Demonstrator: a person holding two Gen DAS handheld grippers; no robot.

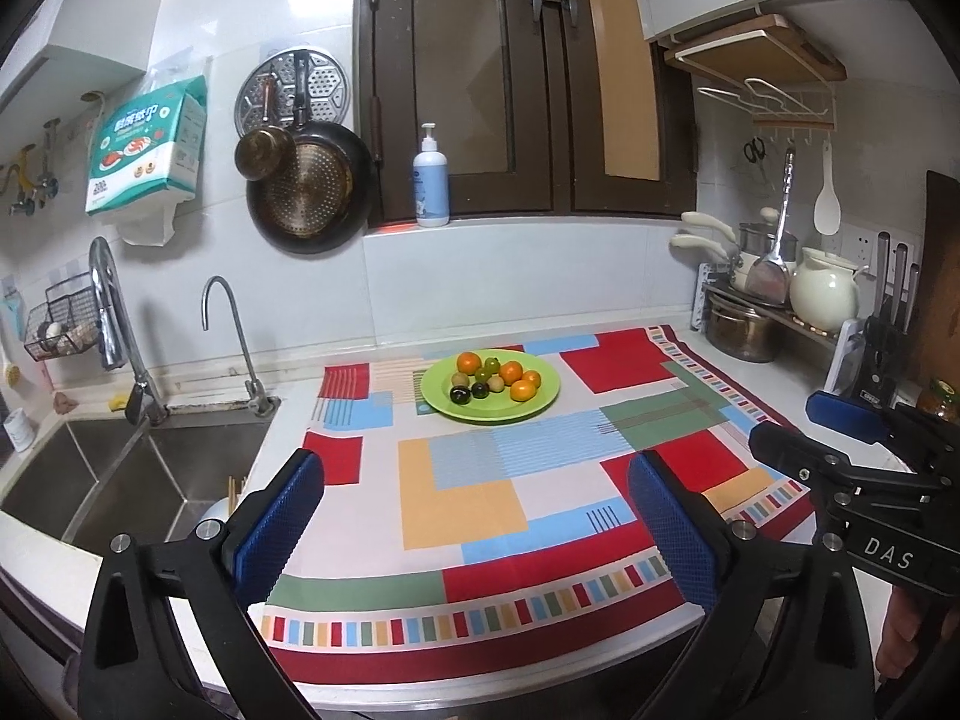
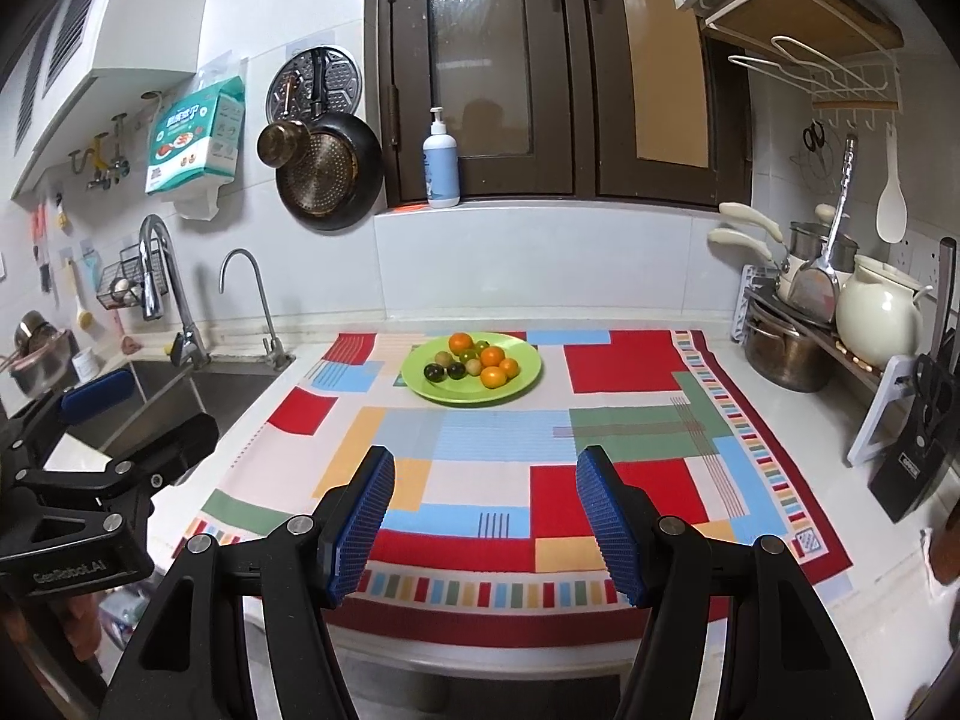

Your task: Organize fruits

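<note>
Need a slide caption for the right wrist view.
Open right gripper above patterned cloth, facing green plate of fruits.

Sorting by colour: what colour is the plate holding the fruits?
Lime green plate, clearest in the right wrist view.

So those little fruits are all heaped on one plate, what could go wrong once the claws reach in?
1. The fruits are round and touching; nudging one could roll others off the plate.
2. The plate sits on a loose cloth, so a dragging claw might shift both.
3. The sink lies just left of the cloth; a runaway fruit could drop in.
</note>
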